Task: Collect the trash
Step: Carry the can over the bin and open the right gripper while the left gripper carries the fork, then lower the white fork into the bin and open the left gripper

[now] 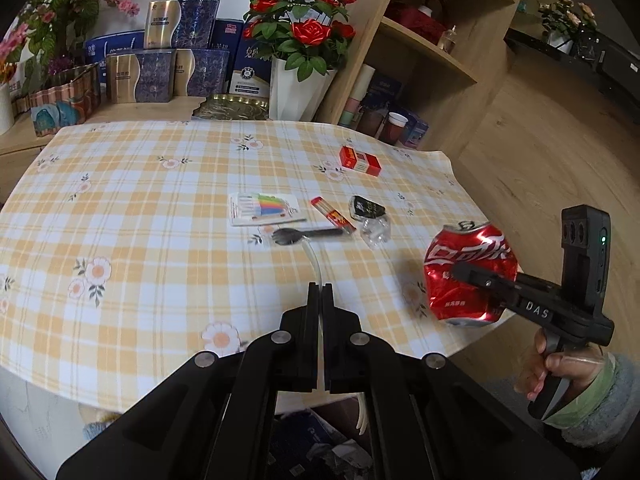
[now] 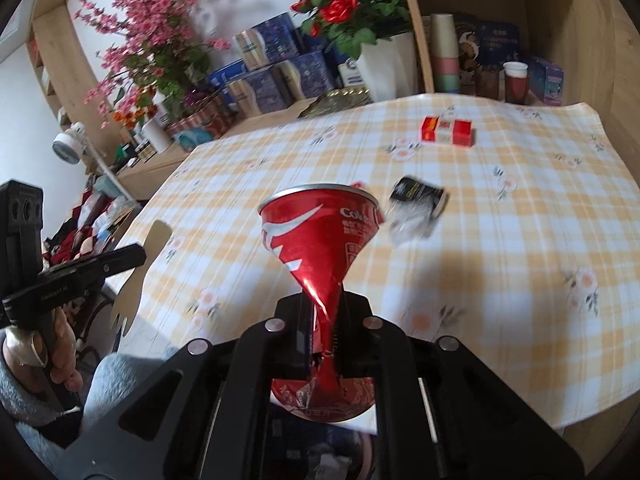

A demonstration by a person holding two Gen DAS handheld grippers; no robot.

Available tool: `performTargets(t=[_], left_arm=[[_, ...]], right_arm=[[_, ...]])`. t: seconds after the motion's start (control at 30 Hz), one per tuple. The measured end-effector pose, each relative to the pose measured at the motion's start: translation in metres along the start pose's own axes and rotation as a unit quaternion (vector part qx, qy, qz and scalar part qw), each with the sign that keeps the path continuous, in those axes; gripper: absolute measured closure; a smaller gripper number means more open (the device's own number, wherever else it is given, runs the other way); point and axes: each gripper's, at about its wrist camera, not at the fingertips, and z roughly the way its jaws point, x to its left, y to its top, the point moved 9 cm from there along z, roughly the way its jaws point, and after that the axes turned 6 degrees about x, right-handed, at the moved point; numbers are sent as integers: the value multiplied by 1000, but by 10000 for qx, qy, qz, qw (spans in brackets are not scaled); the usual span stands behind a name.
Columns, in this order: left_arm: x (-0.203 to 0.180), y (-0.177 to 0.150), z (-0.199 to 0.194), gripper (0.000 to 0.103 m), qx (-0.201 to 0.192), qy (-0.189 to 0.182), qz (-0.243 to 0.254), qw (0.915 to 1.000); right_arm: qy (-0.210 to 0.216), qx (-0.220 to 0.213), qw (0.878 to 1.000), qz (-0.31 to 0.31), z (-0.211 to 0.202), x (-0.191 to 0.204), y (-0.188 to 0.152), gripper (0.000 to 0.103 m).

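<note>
My left gripper (image 1: pixel 321 286) is shut on a flat pale fork (image 1: pixel 314 264), seen edge-on here. The right wrist view shows the fork (image 2: pixel 136 276) with its tines hanging down off the table's left edge, held by the left gripper (image 2: pixel 140 256). My right gripper (image 2: pixel 324 300) is shut on a crushed red cola can (image 2: pixel 320 232), pinching its dented middle. The can (image 1: pixel 468 276) hangs over the table's right edge, with the right gripper (image 1: pixel 456 270) across it. On the plaid tablecloth (image 1: pixel 140 200) lie a black spork (image 1: pixel 308 235), a red sachet (image 1: pixel 332 216), a black wrapper (image 1: pixel 368 208) and crumpled clear plastic (image 1: pixel 376 232).
A red cigarette box (image 1: pixel 360 160) lies farther back and a packet of coloured sticks (image 1: pixel 264 210) sits mid-table. A white vase of red roses (image 1: pixel 300 80) and stacked boxes (image 1: pixel 160 68) stand behind. Wooden shelves (image 1: pixel 432 60) with cups rise at the right, above wooden floor.
</note>
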Motion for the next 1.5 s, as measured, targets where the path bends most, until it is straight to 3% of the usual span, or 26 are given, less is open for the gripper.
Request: performTargets(t=[0.47, 0.7, 1.1, 1.23, 1.4, 1.47, 1.5], left_arm=[[-20, -48, -35, 101, -60, 58, -11, 10000], [-23, -63, -44, 101, -66, 67, -35, 9999], [-22, -79, -40, 101, -9, 61, -38, 10000], [-22, -82, -38, 101, 24, 50, -29, 10000], [-20, -85, -34, 101, 73, 39, -73, 9999], [-20, -87, -34, 101, 97, 39, -68, 9999], [-21, -88, -33, 101, 116, 40, -63, 9999]], right_arm=[[444, 910, 9947, -191, 7, 41, -104, 92], [428, 1523, 9874, -60, 29, 44, -148, 92], [558, 2065, 9766, 213, 60, 41, -173, 91], [550, 2081, 9762, 250, 62, 41, -174, 72], [359, 1742, 9837, 267, 49, 32, -157, 68], [212, 1492, 9882, 255, 40, 27, -146, 44], [100, 1310, 9911, 210, 33, 24, -139, 38]])
